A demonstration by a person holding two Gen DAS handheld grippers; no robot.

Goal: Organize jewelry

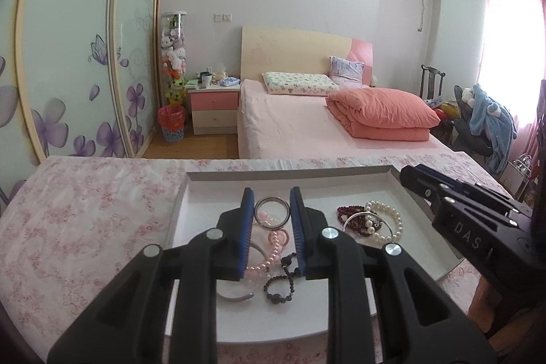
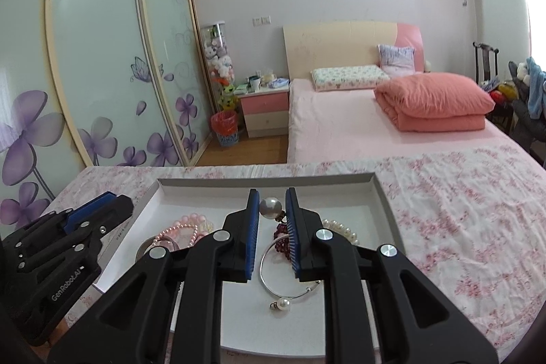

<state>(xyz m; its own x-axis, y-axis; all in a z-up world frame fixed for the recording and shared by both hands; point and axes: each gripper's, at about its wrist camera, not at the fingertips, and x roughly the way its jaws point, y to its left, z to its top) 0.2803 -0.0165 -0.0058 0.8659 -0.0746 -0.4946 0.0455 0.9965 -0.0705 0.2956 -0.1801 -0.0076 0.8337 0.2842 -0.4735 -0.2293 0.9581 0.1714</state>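
Both grippers' part-open jaws hover over bracelets (image 1: pixel 269 227) in the white tray (image 1: pixel 341 174)

"DAS" on the right tool (image 1: pixel 407 174) body, right side of frame; "GenRobot.AI" on the left tool (image 2: pixel 99 203) body, lower left.

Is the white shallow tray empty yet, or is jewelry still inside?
Not empty. The white shallow tray holds a white pearl bracelet, a pink bead bracelet and a silver bangle.
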